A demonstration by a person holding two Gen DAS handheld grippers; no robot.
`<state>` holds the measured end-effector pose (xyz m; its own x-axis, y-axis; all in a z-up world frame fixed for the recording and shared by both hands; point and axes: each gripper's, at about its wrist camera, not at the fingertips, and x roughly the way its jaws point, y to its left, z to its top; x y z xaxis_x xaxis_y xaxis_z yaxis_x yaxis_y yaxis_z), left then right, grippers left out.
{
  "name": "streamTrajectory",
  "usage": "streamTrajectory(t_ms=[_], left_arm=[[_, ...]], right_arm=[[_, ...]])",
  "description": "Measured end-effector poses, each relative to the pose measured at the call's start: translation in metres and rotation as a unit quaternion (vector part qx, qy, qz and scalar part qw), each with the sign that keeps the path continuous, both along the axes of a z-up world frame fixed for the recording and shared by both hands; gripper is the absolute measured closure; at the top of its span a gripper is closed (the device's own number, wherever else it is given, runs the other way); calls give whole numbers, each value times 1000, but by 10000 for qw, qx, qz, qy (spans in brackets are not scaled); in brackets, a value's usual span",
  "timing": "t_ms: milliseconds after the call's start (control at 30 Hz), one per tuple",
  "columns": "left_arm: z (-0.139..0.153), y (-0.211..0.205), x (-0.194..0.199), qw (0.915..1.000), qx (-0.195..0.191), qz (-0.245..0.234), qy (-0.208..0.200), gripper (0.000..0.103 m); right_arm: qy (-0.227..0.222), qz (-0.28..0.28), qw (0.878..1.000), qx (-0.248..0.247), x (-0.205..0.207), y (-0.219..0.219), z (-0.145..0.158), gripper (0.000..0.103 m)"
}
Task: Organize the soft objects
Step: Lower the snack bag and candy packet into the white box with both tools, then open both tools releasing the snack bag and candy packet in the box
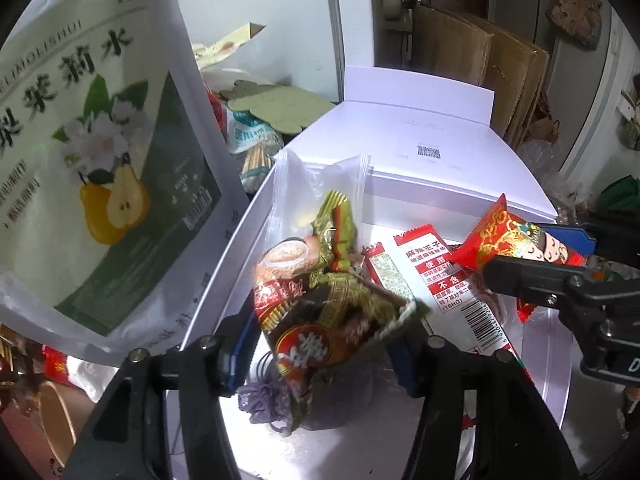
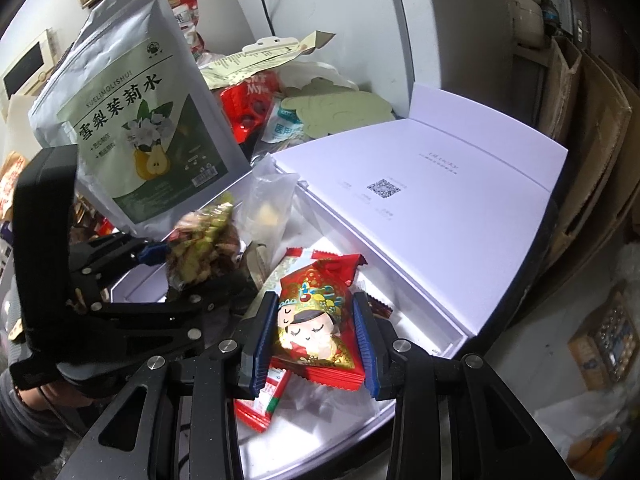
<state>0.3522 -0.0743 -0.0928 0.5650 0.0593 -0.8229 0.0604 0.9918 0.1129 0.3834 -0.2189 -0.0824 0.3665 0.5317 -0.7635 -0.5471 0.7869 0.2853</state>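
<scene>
Snack packets are going into the open white box [image 1: 400, 152], both grippers poised over its inside.

Left side: the left gripper [image 1: 320, 340] has the green-gold and brown snack packet [image 1: 320, 304] between its blue pads. From the left wrist view the left pad stands slightly off the wrapper while the right pad meets its torn corner, so the jaws look only loosely set about it; I judge the packet half-released, not firmly clamped. It hangs just above a purple drawstring pouch [image 1: 264, 400] on the box floor, beside a clear zip bag [image 1: 316, 184] leaning on the left wall. Long axis runs roughly away from the tongs, into the box.

Centre: white-and-red flat sachets [image 1: 424, 272] lie on the floor.

Right side: the right gripper [image 2: 316, 336] is closed narrow on the red packet with a cartoon figure [image 2: 316, 320], pads pressing both long edges, axis pointing forward along the fingers. It hovers over the sachets, near the hinged lid [image 2: 460, 184].

Judgement: free floor lies directly below each packet; a straight drop suffices. Pear-tea pouch [image 2: 136, 120] stands outside, left of the box.
</scene>
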Motion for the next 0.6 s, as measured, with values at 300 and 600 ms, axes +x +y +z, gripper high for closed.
streamTrajectory(t_ms=[300,600], left_arm=[[14,-5,-11,9996,173,-40,-219,25],[20,0,-19,9990,197,43,-387,24]], right_arm=[[-22,6,10000,23,1,-1,1,67],[99,39,9999,-29,6,5,-6,66]])
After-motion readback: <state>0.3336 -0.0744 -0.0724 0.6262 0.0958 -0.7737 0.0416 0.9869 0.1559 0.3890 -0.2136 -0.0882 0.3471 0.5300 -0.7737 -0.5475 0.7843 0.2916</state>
